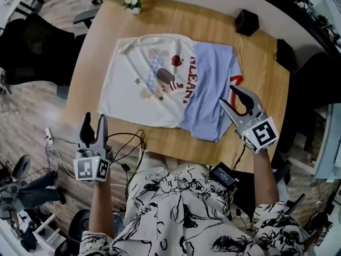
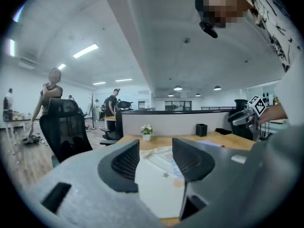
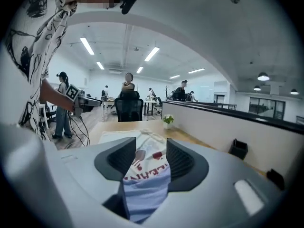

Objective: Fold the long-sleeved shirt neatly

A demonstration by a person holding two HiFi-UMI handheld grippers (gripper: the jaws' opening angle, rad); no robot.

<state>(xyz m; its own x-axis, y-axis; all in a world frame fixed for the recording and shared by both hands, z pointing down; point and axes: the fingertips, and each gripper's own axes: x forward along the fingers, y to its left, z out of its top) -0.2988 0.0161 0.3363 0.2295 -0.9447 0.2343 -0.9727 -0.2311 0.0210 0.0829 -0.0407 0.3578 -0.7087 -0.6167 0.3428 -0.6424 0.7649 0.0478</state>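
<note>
Bright ceiling strip lights (image 3: 88, 45) lit the room evenly; shadows were soft. Both gripper views bowed into black, vignetted corners.

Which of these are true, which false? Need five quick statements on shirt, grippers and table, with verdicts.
1. The left gripper and right gripper both have their jaws apart with nothing in them. True.
2. The shirt hangs in the air. False: it lies on the table.
3. A blue part lies folded over the shirt's right side in the head view. True.
4. The flower pot stands on the shirt. False: it stands on bare table beyond it, apart.
5. The left gripper is over the shirt. False: it is by the table's near left corner, clear of the shirt.
</note>
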